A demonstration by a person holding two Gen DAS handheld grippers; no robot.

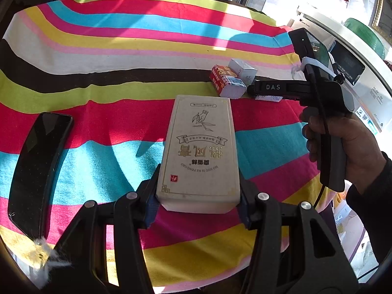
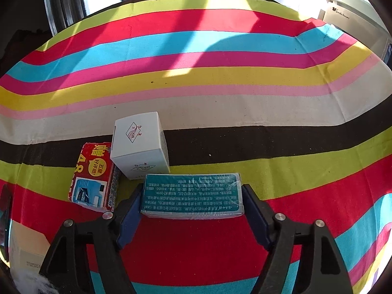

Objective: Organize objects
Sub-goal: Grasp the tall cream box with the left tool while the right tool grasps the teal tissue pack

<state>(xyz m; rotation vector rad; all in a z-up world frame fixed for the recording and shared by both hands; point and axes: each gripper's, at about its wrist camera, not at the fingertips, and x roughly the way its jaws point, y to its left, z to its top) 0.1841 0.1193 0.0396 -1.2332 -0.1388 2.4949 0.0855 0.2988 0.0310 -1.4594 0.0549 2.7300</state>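
Observation:
My left gripper [image 1: 198, 196] is shut on a cream box with gold lettering [image 1: 199, 147], holding its near end just above the striped cloth. My right gripper [image 2: 192, 203] is shut on a teal box wrapped in film [image 2: 192, 197], low over the cloth and right beside a white box [image 2: 139, 144] and a red box [image 2: 94, 176]. In the left wrist view the right gripper [image 1: 254, 90] reaches in from the right toward the red box [image 1: 221, 74] and white box [image 1: 243, 68]; the teal box is mostly hidden there.
A black phone [image 1: 36, 166] lies on the cloth at the left. A striped tablecloth [image 2: 220, 78] covers the table. A white washing machine [image 1: 362, 90] stands past the table's right edge. Windows lie behind the far edge.

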